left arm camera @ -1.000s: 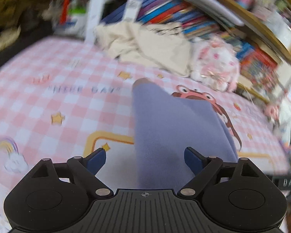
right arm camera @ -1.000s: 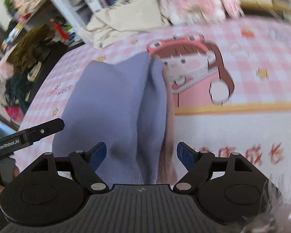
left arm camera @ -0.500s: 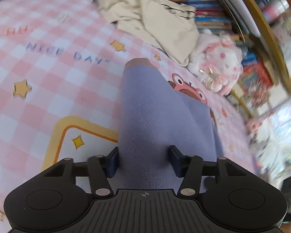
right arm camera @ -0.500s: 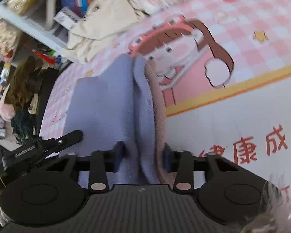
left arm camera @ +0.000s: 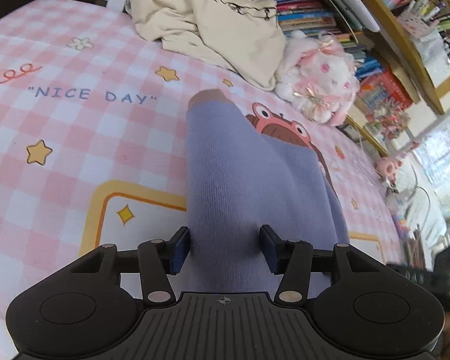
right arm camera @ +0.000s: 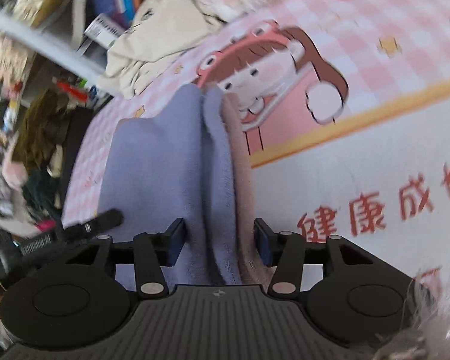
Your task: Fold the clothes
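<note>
Left wrist view, nearest: left gripper [left arm camera: 225, 247], black, with blue-padded fingers [left arm camera: 178, 249] at a middling gap, just eased slightly apart yet pressed against both sides of a raised fold of the lavender knit garment [left arm camera: 240, 180]. Beyond the pads, garment stretched lengthwise away across the bed sheet [left arm camera: 75, 150], pink-and-white checked with stars and the words "NICE DAY"; far end closed by a beige cuff. Farther off, crumpled cream garment [left arm camera: 219, 24] at the bed's far edge, with a white-and-pink plush toy [left arm camera: 321, 90] just beside it. Farthest, bookshelf [left arm camera: 309, 9] packed with coloured spines. Right wrist view, nearest: right gripper [right arm camera: 219, 244], fingers likewise at a middling gap and just opened further, with the same garment's doubled lavender layers and pinkish-beige lining filling the space between the pads; real pressure on the cloth not discernible. Beside it on the sheet, red printed characters [right arm camera: 375, 210]; farther along, cartoon figure print [right arm camera: 270, 69], partly covered by the garment. At far left, off the bed, blurred heap of dark clothing [right arm camera: 45, 126].
</note>
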A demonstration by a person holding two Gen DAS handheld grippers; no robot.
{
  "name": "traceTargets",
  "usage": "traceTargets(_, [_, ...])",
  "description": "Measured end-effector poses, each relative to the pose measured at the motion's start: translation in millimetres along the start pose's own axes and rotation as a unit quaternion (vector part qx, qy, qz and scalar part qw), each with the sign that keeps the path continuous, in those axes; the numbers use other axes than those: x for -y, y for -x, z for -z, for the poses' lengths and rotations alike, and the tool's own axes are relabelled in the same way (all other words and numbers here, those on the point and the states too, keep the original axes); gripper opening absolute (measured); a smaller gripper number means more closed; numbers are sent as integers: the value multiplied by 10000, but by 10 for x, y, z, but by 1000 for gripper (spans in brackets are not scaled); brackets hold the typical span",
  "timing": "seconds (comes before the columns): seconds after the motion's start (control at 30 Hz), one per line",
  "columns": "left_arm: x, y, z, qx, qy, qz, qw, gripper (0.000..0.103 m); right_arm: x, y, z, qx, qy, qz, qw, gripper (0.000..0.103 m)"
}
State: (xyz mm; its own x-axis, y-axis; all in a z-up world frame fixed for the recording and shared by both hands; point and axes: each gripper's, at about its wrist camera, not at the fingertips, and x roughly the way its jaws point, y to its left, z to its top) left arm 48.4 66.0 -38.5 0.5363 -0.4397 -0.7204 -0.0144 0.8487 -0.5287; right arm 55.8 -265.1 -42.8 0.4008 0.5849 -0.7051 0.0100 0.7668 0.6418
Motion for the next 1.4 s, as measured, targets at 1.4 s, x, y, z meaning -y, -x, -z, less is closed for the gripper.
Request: traceTargets(1.4, [979, 248, 465, 856, -206, -172, 9960, 40, 28, 803, -62, 647, 2236, -467, 9714, 26])
